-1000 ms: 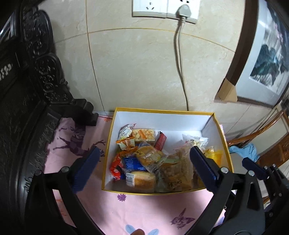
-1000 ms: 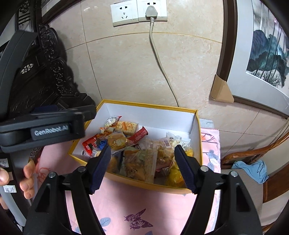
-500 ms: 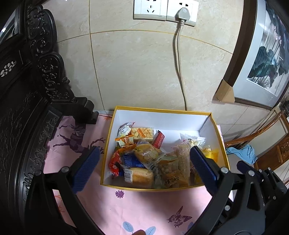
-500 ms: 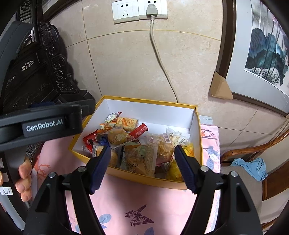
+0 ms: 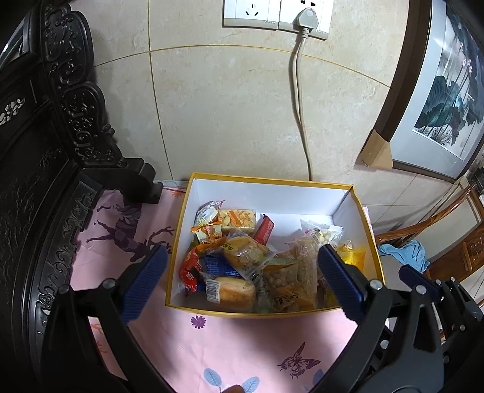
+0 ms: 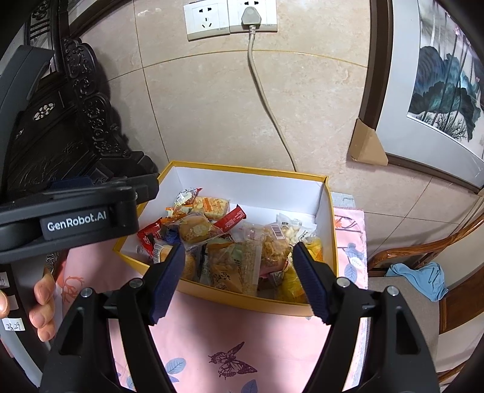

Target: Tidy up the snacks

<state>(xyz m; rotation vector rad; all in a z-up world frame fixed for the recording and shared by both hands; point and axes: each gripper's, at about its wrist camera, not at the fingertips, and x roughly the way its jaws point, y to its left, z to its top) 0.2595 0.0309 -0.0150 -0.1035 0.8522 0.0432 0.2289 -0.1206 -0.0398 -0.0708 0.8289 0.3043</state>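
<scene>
Left gripper [image 5: 242, 278] and right gripper [image 6: 237, 279] both gape wide, holding nothing, above the box [image 5: 273, 189] of snacks [image 5: 242, 257] on the pink cloth [image 5: 230, 344]. The pads hide some packets; most labels are unreadable.

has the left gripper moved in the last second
Yes. The left gripper has pulled back from the box: in its view the box sits higher and smaller, and the wall socket has dropped further into frame.

Wrapped snacks [image 5: 257, 263] in yellow-rimmed box [image 5: 269, 178]
</scene>
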